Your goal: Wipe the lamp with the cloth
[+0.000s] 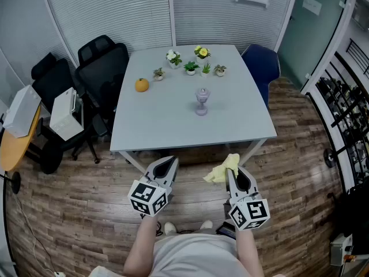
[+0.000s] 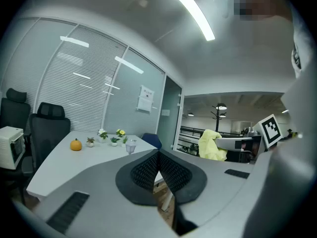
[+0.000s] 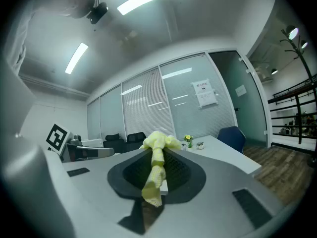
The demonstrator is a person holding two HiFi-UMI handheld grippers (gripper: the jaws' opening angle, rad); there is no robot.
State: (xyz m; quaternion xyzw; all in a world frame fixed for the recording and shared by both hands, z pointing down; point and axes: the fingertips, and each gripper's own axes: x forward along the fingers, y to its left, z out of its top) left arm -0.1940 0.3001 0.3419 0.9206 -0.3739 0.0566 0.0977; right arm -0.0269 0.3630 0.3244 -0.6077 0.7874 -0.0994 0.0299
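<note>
Over on the left, two black office chairs [image 1: 99,68] stand against the desk's [image 1: 167,126] left edge, and a white boxy machine [image 1: 66,114] sits on a seat beside them. On the pale grey desk, an orange [image 1: 142,85] lies toward the far left. To its right a cluster of small potted plants [image 1: 191,67] runs along the far side, two of them in flower. The lamp [image 1: 202,101], a small pale translucent one, stands upright near the middle of the desk, just nearer than the plants and apart from them. It is also well apart from both grippers. A blue chair [image 1: 262,62] is tucked in at the far right corner of the desk, and a black rack [image 1: 346,111] lines the right-hand wall.

The person stands on the wood floor [image 1: 81,212], short of the desk's near edge, with both tools held out ahead. The left gripper [image 1: 169,163] has its jaws pressed together with nothing between them. The right gripper [image 1: 232,176] is clamped on the yellow cloth [image 1: 221,169], which bunches out past the tips and hangs down between the pads. The cloth is off the desk, just short of its near edge.
</note>
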